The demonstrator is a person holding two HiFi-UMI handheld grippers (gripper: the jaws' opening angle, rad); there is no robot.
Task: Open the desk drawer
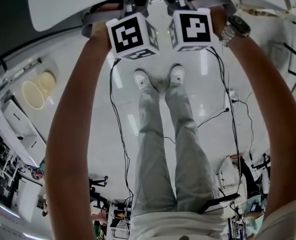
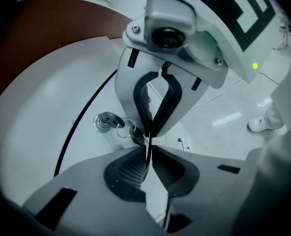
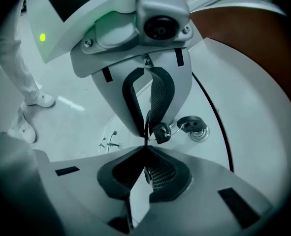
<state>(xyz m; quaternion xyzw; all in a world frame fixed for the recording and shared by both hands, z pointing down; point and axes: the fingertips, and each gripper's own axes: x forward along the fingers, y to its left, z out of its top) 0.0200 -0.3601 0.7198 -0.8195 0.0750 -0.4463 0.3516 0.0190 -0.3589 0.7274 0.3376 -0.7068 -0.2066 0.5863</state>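
Left gripper view: left hand-held gripper (image 2: 148,154) sits pressed together, tip to tip with right hand-held gripper (image 2: 150,131), likewise closed; keys (image 2: 135,132) hang from a lock (image 2: 101,125) beside them.

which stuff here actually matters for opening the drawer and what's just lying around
For the job:
- left gripper and right gripper, each with its jaws together
- white desk
- lock with keys in the white panel

Just lying about:
- floor cables
- beige round dishes
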